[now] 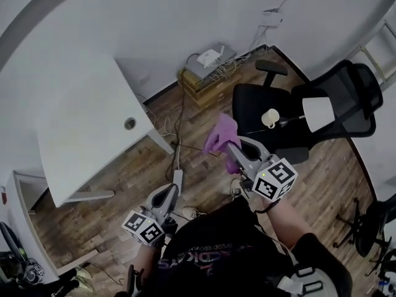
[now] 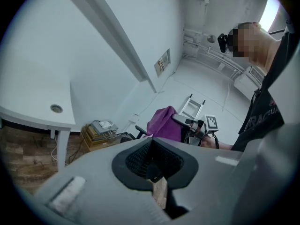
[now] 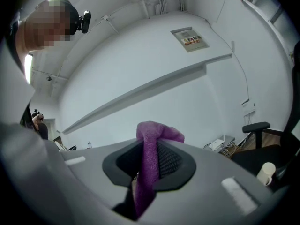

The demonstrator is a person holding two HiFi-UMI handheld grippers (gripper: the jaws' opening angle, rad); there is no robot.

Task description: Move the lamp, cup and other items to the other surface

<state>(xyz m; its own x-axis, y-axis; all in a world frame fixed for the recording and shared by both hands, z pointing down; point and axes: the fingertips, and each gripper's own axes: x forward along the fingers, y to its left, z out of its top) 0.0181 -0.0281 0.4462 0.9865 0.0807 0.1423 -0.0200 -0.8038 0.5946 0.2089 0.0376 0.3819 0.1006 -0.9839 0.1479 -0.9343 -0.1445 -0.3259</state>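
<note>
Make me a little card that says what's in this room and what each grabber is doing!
right gripper: shut on a fuzzy purple cloth
left gripper: jaws together, nothing in them
black office chair: a cream cup and a white-shaded lamp rest on its seat
white table: left of the chair in the head view, with one round hole in its top

The left claw (image 1: 168, 197) sits low, jaws together, empty. The right claw (image 1: 234, 150), further out, clamps a purple cloth (image 1: 221, 133).
</note>
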